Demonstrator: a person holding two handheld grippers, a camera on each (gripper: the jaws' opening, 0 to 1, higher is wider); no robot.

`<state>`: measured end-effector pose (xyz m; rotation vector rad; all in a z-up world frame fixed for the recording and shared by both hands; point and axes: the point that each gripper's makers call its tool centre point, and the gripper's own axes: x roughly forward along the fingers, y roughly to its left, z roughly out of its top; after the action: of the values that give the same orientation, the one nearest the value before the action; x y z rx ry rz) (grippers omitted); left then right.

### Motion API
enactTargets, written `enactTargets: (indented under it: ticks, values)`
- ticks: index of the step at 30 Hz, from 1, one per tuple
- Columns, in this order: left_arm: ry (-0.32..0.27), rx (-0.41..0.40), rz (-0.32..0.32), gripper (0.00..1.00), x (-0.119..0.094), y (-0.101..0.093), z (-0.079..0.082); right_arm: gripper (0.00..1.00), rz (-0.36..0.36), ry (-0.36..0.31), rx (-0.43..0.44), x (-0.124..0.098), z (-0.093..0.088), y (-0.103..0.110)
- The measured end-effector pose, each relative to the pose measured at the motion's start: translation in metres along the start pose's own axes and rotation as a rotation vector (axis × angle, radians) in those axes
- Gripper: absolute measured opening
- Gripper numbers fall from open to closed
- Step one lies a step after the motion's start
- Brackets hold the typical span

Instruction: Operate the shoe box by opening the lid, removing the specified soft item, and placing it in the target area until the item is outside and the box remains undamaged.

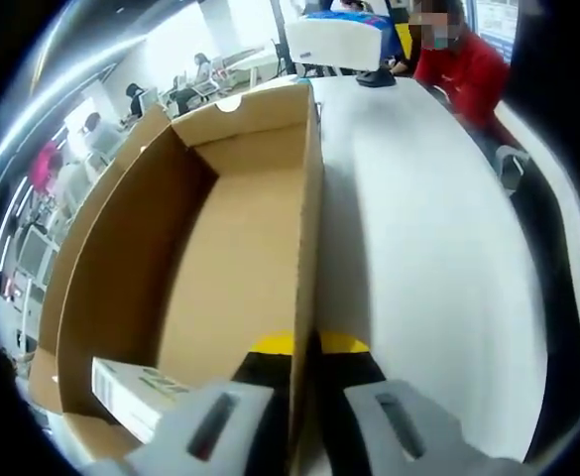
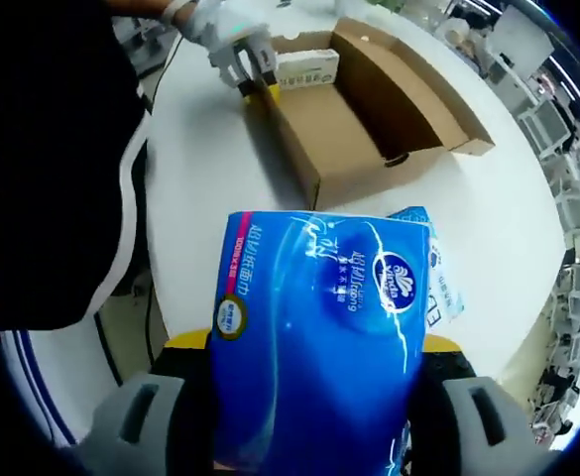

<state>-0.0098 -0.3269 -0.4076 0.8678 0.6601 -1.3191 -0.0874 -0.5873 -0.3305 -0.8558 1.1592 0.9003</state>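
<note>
Your right tool (image 2: 304,397) holds the blue plastic pack of soft tissues (image 2: 319,337) between its two jaws, one jaw on each side of the pack. The pack is outside the box and above the white round bench (image 2: 200,198); whether it touches the bench you cannot tell from the right gripper view. A second, smaller blue packet (image 2: 438,273) shows just behind it at its right edge.

The open brown cardboard shoe box (image 2: 359,119) stands on the bench, well apart from the pack, with its lid folded back on the far side. Inside, at the end near your left tool (image 2: 255,69), lies a small white carton with green print (image 2: 309,67).

Your left tool (image 1: 304,377) is closed on the box wall (image 1: 309,198) — one jaw is inside the box and one outside, with the thin cardboard edge between them. In the left gripper view the white carton (image 1: 136,392) lies in the near left corner of the box, beside the inner jaw, and the rest of the box floor is bare cardboard.

At the far end of the bench a white chair back (image 1: 339,45) shows, and a person in a red top (image 1: 468,69) sits near it — other people sit at desks in the background.
</note>
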Motion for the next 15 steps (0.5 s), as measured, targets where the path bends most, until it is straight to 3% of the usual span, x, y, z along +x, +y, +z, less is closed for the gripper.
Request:
enactTargets:
  ticks: [15]
  values:
    - [0.001, -0.003, 0.005, 0.03, 0.006, 0.001, -0.004, 0.79, 0.057, 0.041, -0.241, 0.029, -0.008, 0.004]
